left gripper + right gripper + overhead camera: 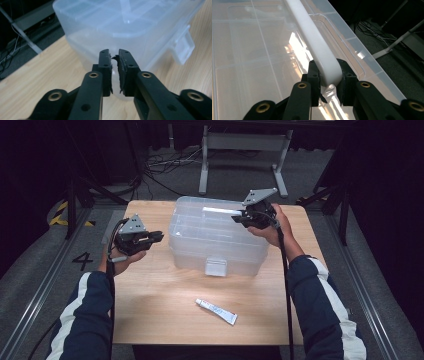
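Clear plastic storage box (215, 237) sits on the wooden table (165, 300), toward the far half, lid on; white carry handle (317, 42) runs along the lid top; front latch (216, 267) faces the person, hanging down the near wall; compartment dividers show through the lid in the right gripper view.

Right gripper (239, 218) is over the box's right end, above the lid; jaws closed around the handle's end, one on each side, handle pinched between the pads; hand behind it at the box's right rear corner.

Left gripper (159, 236) is held just left of the box, near its left wall, not touching; jaws nearly together, a narrow slit between the pads, nothing in them; in the left gripper view it points at the box's lower corner (82, 47), latch (183, 47) off to the right.

Small white tube (216, 311) lies flat on the table in front of the box, well apart from it, angled; dark floor and a metal stand base (240, 150) beyond the box.
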`<act>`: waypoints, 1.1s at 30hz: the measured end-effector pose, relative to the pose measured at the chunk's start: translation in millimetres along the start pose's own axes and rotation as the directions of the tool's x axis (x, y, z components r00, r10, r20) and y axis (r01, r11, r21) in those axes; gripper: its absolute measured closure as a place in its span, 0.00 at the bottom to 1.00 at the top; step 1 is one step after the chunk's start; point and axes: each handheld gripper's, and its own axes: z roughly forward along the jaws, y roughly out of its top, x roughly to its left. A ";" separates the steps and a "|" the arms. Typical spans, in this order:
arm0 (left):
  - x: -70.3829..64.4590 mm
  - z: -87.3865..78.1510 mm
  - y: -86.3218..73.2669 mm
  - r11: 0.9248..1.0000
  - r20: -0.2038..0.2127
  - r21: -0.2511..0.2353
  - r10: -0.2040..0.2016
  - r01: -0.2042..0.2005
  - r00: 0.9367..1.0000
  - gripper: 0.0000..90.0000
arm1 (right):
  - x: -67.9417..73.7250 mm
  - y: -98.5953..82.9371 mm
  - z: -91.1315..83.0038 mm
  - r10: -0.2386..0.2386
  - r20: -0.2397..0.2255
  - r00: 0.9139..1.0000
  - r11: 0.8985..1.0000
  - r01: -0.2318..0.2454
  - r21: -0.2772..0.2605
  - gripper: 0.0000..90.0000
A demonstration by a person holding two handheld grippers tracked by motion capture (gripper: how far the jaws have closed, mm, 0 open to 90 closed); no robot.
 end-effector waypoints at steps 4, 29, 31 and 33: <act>-1.1 5.8 26.0 0.999 0.012 -0.037 0.018 -0.018 1.000 0.86 | 0.1 0.8 0.2 -0.003 0.003 1.000 1.000 0.003 0.006 0.84; -18.5 96.8 106.6 0.989 0.040 0.120 0.081 -0.085 0.996 0.69 | 0.5 0.9 0.0 -0.008 0.007 1.000 1.000 0.008 0.009 0.84; -19.3 99.9 112.5 0.985 0.014 0.150 0.081 -0.082 0.997 0.71 | 0.0 0.8 0.0 -0.007 0.004 1.000 1.000 0.007 0.007 0.84; -22.5 102.6 117.0 0.982 0.020 0.155 0.103 -0.105 0.994 0.74 | 0.3 1.0 -0.2 -0.011 0.004 1.000 1.000 0.011 0.009 0.84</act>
